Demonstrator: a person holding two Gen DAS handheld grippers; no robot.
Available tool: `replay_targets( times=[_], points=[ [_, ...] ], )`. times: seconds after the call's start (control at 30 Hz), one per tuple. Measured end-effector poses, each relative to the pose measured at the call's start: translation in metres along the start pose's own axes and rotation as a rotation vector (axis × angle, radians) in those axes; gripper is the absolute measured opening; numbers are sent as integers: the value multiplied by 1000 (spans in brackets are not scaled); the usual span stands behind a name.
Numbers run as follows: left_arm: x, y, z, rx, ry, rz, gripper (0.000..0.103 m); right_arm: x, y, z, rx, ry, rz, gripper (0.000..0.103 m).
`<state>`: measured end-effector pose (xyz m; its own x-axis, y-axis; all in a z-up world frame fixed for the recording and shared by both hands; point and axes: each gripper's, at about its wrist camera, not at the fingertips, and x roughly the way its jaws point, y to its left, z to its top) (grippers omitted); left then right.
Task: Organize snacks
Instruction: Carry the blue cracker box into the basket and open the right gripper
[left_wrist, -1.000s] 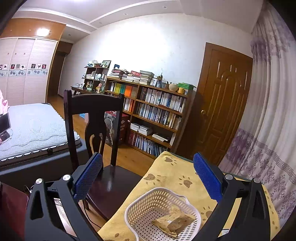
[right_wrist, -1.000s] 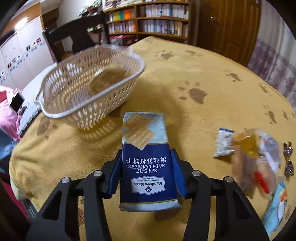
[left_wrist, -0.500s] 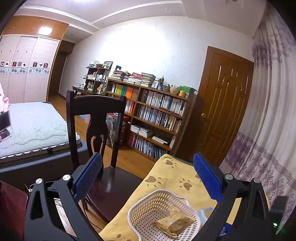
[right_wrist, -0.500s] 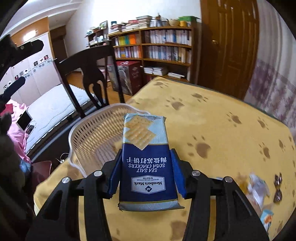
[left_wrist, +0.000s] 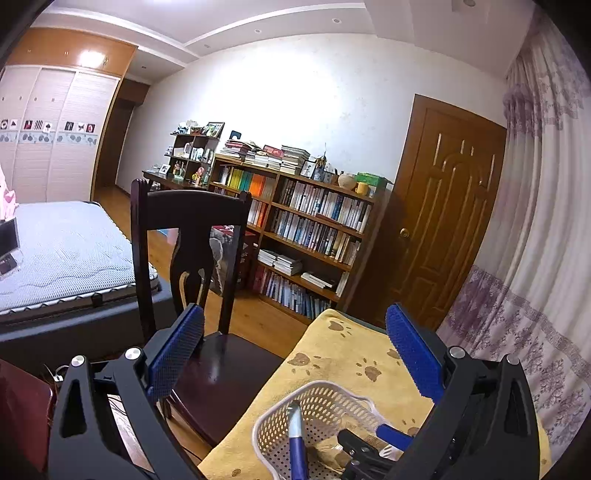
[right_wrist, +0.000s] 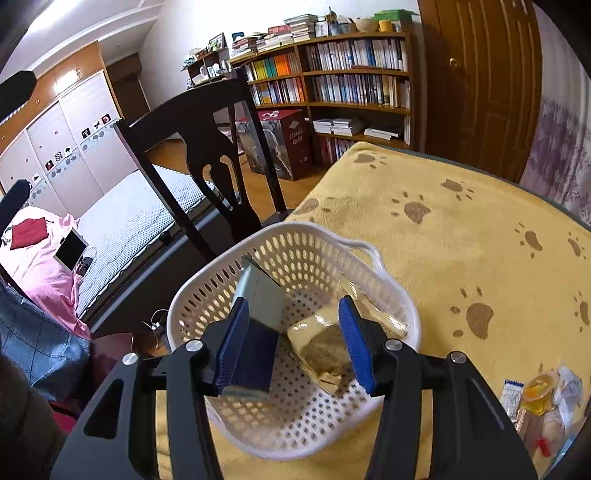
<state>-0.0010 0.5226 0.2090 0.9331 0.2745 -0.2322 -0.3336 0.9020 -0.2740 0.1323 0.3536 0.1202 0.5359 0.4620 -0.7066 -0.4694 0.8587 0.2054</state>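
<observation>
While the worktop (right_wrist: 461, 258) carries the white basket (right_wrist: 373, 254) at its near corner, the right tongs (right_wrist: 291, 339) hang parted over it, gripping nothing. The cracker pack (right_wrist: 258, 314) stands on edge inside, leaning against the left pad, its long axis running away from the tongs (a tan packet (right_wrist: 325, 347) lies beside it). The left tongs (left_wrist: 295, 350) gape empty, farther off; more snacks (right_wrist: 543, 402) wait to the right, nearer the right tongs.

Cracker pack (right_wrist: 258, 325) inside basket (right_wrist: 373, 254)

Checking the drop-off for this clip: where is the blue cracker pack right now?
In the right wrist view the cracker pack is inside the white basket, tilted against the right gripper's left finger, beside a tan snack packet.
</observation>
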Motion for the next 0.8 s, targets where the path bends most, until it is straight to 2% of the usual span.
replay_targets(
  times=[0.2,0.43,0.8],
  points=[
    [-3,-7,-1,28,-6,17,100,-6,-10,-13,24,-2,-14,52],
    [-4,-19,-4,66,6,1,100,-22,-19,-23,36,-69,-75,68],
    [-8,-38,-10,127,13,-37,100,-47,-47,-38,88,-121,-138,81]
  ],
)
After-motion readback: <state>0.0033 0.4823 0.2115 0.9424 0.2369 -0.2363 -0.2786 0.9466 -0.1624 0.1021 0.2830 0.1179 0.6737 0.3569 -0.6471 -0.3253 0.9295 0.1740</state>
